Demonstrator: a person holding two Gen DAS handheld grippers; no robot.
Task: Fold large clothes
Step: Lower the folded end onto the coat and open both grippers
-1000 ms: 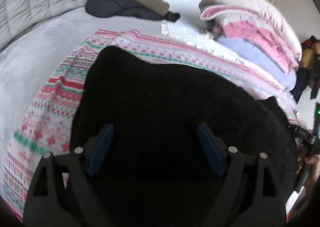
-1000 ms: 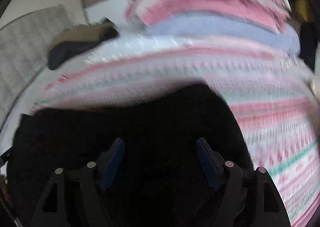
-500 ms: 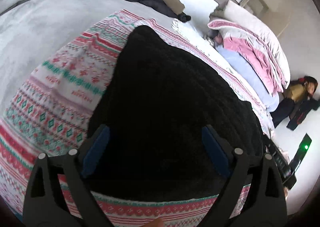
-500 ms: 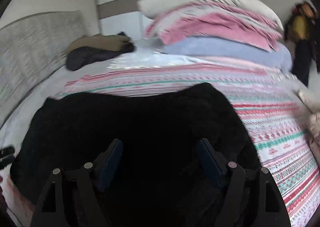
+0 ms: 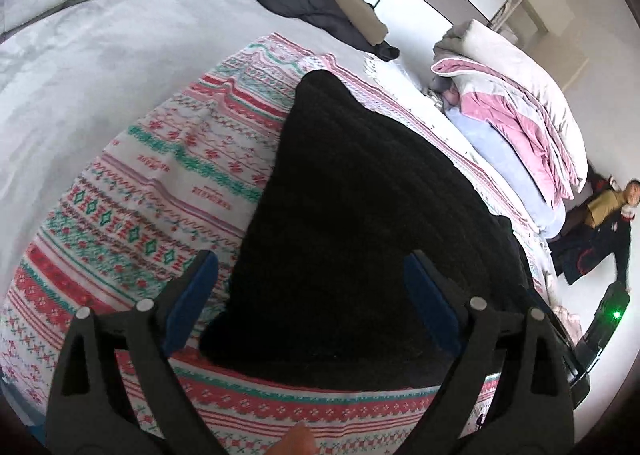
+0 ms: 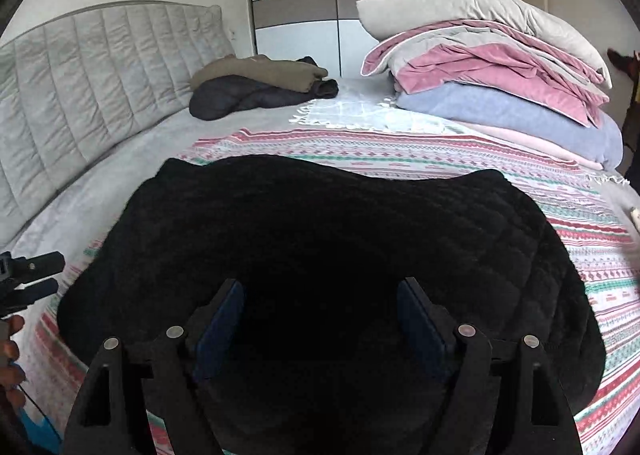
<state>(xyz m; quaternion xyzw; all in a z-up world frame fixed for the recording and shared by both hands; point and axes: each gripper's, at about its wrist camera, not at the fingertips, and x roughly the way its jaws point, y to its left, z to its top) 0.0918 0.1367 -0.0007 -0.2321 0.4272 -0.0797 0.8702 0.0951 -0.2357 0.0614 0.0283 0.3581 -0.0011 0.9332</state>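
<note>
You had the black quilted garment (image 6: 320, 239) lying flat on the patterned blanket (image 5: 152, 191) that covers the bed, with its near edge close to you and its far corners reaching toward the middle of the bed. It looked like a padded jacket or vest, stitched in a diamond quilt; which one I could not tell, since no sleeves or collar showed clearly.

Your left gripper (image 5: 310, 303) hung above the garment's near left corner, and its jaws had just been opening; they stood wide with nothing pressed between the pads. Your right gripper (image 6: 320, 323) hovered over the garment's near middle, its jaws likewise just opened wide and gripping nothing. The fabric lay under both, not held.

By the look of it, the garment was soft and thick, probably light for its bulk, and it would spring back rather than hold a crease. Padding of that kind tends to slide on itself, so a shallow pinch could have slipped off. You would likely have done best to take it at the edges, one corner in each gripper, biting deep enough to catch every layer at the hem. Lifting from the middle would probably have let it sag and bunch. The blanket beneath was loose too, so you needed to avoid pinching it along with the garment.
</note>
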